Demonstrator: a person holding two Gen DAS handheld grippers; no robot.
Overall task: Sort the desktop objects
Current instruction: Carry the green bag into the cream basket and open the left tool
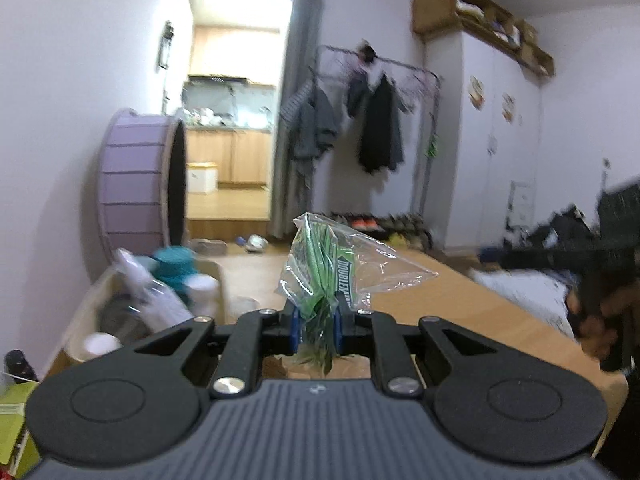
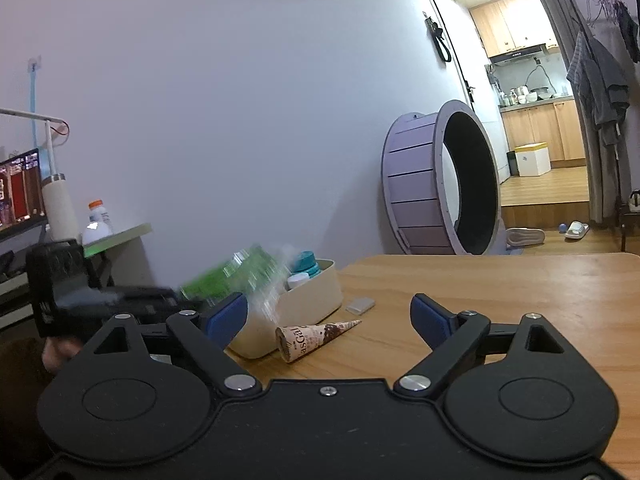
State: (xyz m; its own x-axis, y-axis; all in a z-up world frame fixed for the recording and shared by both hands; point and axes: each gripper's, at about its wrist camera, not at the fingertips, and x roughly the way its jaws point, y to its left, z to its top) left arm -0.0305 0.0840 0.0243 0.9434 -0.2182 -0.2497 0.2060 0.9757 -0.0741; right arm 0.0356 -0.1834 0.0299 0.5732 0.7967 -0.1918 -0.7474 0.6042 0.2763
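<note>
My left gripper (image 1: 316,326) is shut on a clear plastic bag of green gum packets (image 1: 328,268), held up above the wooden table (image 1: 460,300). In the right wrist view the same bag (image 2: 240,276) shows as a green blur over the cream storage box (image 2: 304,304), with the left gripper's black body at the left edge. My right gripper (image 2: 328,316) is open and holds nothing. A paper-wrapped ice cream cone (image 2: 316,338) lies on the table (image 2: 500,288) just ahead of it, beside the box. A small clear packet (image 2: 360,305) lies further back.
The cream box (image 1: 100,300) holds a teal-capped jar (image 1: 174,264), white bottles and a white bag. A purple wheel (image 2: 440,180) stands on the floor beyond the table. A side desk with a monitor (image 2: 20,192) and bottles is at the left. A hand grips the right gripper's handle (image 1: 596,320).
</note>
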